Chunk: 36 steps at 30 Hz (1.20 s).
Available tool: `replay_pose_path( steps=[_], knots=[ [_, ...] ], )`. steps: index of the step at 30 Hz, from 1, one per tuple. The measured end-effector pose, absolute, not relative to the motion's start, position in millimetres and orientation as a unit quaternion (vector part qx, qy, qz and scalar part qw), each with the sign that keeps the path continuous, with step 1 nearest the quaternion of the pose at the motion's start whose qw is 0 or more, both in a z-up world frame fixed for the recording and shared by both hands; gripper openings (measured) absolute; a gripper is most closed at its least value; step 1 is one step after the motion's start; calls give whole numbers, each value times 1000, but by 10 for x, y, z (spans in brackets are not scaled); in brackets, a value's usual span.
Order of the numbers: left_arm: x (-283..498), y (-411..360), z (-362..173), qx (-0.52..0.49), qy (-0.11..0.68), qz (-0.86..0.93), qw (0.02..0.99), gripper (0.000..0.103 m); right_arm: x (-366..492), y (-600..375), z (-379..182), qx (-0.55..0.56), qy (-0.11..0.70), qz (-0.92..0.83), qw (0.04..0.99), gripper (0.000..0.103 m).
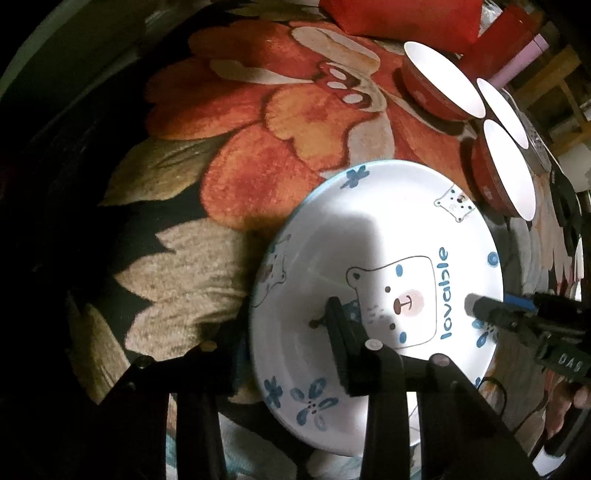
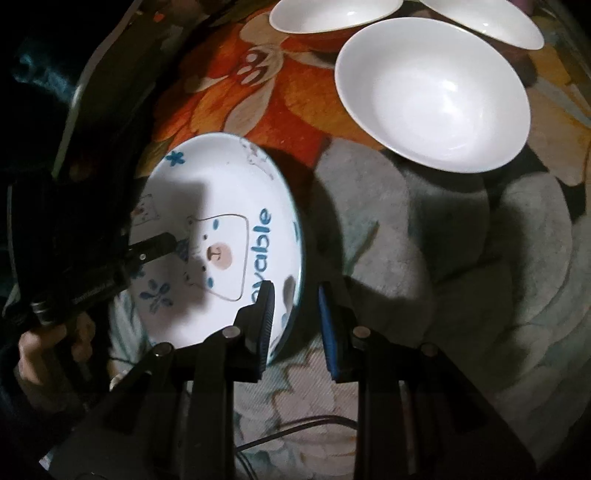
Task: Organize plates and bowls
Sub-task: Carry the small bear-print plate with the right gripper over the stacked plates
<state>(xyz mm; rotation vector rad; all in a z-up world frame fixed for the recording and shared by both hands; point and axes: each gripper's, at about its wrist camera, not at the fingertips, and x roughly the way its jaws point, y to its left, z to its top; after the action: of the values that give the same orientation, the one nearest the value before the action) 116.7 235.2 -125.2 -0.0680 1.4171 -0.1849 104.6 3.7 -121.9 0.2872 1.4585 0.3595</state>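
Note:
A white plate with a blue bear and the word "lovable" (image 1: 376, 236) is tilted above the floral cloth. My left gripper (image 1: 280, 332) is shut on its rim: one finger lies on the plate's face, the other is behind the rim. In the right wrist view the same plate (image 2: 221, 192) stands on edge at the left, and my right gripper (image 2: 295, 310) is open with the plate's rim between its fingers, not clamped. Three red bowls with white insides (image 1: 443, 81) (image 1: 509, 170) (image 1: 502, 110) stand beyond the plate; the nearest shows in the right wrist view (image 2: 432, 96).
The floral cloth (image 1: 258, 147) covers the table. A red box (image 1: 402, 18) lies at the far edge. Dark objects (image 1: 565, 206) lie at the right. A black cable (image 2: 295, 428) runs under my right gripper. The table's dark left edge (image 2: 92, 81) is close.

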Motion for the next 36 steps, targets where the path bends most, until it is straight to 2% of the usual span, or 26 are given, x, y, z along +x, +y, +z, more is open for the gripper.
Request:
replay_pose_path(
  steps=[3, 5, 11, 21, 36],
  knots=[
    [1173, 2350, -1248, -34, 648, -84, 756, 35, 1052, 85, -1299, 135, 667, 154, 717, 23],
    [1187, 2367, -1253, -36, 650, -83, 755, 32, 1040, 123, -1323, 125, 671, 150, 715, 16],
    [1066, 2428, -1245, -40, 656, -100, 747, 24, 1021, 54, -1289, 118, 669, 144, 719, 15],
    [855, 2201, -1018, -45, 646, -149, 747, 24, 805, -273, -1162, 123, 674, 144, 714, 15],
    [710, 1304, -722, -21, 642, -221, 734, 24, 354, -1009, -778, 173, 660, 87, 726, 15]
  ],
)
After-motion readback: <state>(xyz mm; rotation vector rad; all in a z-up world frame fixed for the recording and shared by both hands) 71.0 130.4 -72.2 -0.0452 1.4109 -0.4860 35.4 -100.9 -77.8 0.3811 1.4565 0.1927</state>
